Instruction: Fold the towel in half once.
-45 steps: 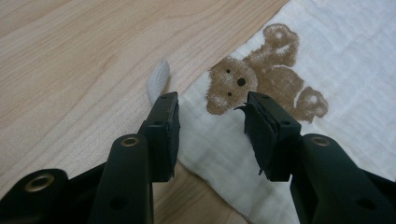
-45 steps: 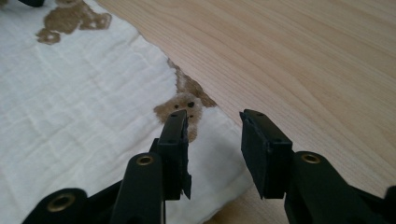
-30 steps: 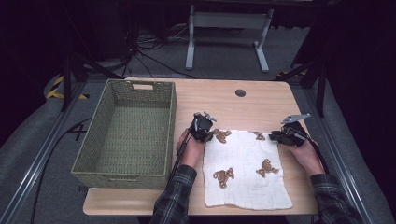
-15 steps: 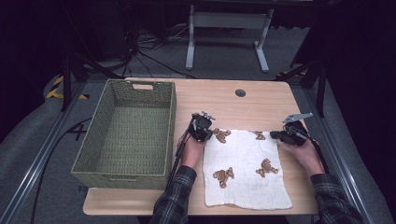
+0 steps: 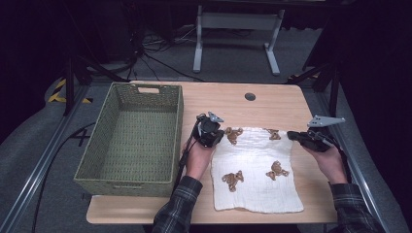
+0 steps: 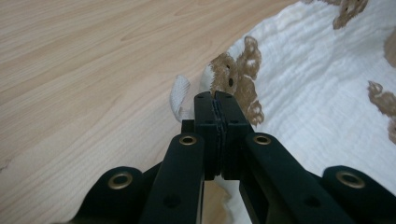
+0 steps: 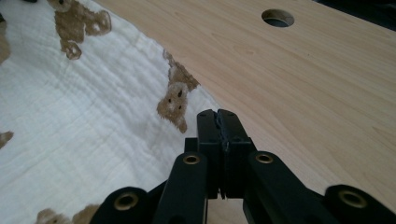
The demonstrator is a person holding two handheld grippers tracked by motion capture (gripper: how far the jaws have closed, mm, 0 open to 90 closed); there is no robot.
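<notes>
A white cloth (image 5: pixel 255 174) printed with brown teddy bears lies spread on the wooden table (image 5: pixel 228 104). My left gripper (image 5: pixel 219 137) is shut on the cloth's far left corner; in the left gripper view its tips (image 6: pixel 215 95) pinch the cloth (image 6: pixel 303 93) beside a small white tag (image 6: pixel 180 95). My right gripper (image 5: pixel 292 135) is shut on the far right corner; in the right gripper view its tips (image 7: pixel 217 114) close on the edge of the cloth (image 7: pixel 93 107) just below a bear print. Both corners are raised a little off the table.
A green woven basket (image 5: pixel 179 126) stands empty at the left, close to my left hand. A round cable hole (image 5: pixel 250 96) sits in the far table top, also near the top of the right gripper view (image 7: pixel 278 17). Bare wood lies beyond the cloth.
Both hands have risen slightly with the cloth's far corners in their jaws, so the far edge of the cloth now sits a bit higher and farther back.
</notes>
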